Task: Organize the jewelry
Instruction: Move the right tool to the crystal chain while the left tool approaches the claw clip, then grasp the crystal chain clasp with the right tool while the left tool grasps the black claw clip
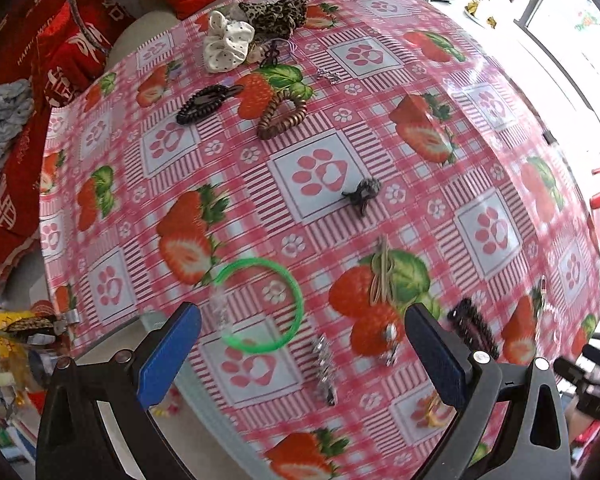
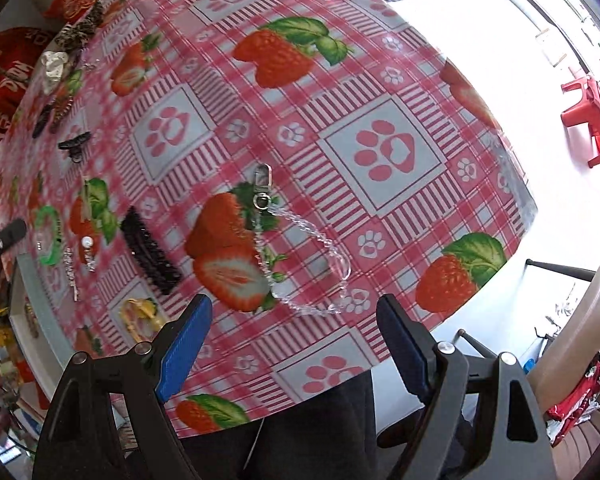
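The table (image 1: 480, 92) carries scattered jewelry and hair accessories on a strawberry-print cloth. Both grippers point down at it, jaws spread wide, with nothing between the pads.

The right gripper (image 2: 294, 344) hangs above the near table edge. The clear bead chain (image 2: 320, 256) lies just ahead of its fingertips, roughly centred between them. The chain forms an open loop; its metal clasp (image 2: 262, 184) marks the far end, so the long axis runs away from the gripper and tilts to the left.

The left gripper (image 1: 302, 354) hangs over the green bangle (image 1: 260, 306), which lies flat just ahead of the left pad. A silver hair clip (image 1: 324, 368) lies between the fingertips, long axis pointing away.

Judgement: each gripper has a separate nearest item. The right gripper is the nearer to the chain. A descent across the chain strand, not along it, suits the grasp.
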A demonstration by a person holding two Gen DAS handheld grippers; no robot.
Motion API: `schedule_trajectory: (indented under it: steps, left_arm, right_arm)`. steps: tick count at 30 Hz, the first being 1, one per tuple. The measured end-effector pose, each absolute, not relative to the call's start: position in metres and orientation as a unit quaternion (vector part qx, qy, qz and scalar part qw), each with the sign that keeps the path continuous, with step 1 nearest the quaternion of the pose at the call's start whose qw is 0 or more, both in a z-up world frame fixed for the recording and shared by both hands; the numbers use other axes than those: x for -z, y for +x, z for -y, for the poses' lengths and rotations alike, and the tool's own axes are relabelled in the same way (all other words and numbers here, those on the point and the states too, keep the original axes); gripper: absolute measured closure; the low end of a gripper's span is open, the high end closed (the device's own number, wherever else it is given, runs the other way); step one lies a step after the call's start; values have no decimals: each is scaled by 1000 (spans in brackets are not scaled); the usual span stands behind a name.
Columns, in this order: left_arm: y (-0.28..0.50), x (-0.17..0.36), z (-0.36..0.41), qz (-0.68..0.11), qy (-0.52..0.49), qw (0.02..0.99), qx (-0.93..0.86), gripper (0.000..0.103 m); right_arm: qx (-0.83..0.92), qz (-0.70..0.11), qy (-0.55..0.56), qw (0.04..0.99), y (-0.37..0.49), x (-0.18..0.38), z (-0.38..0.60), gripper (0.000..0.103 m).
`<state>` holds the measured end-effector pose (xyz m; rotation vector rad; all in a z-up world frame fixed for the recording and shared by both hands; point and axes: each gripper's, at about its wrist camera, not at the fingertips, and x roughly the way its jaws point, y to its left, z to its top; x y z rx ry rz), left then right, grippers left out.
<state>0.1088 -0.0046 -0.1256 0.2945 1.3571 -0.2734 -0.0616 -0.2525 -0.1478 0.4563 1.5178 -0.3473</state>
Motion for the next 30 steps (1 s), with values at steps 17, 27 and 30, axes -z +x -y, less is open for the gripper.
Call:
schedule_trajectory:
  steps: [17, 27, 30]
  left_arm:
    - [157, 167, 47, -622, 130, 762, 126, 0]
    - [167, 190, 64, -619, 148, 760, 129, 7]
    - [168, 197, 66, -627, 152, 753, 130, 12]
  right_arm:
    - [140, -689, 132, 699, -44, 181, 254, 17]
    - [135, -690, 109, 703, -15, 208, 257, 17]
    - [133, -689, 100, 705, -11, 211, 258, 16]
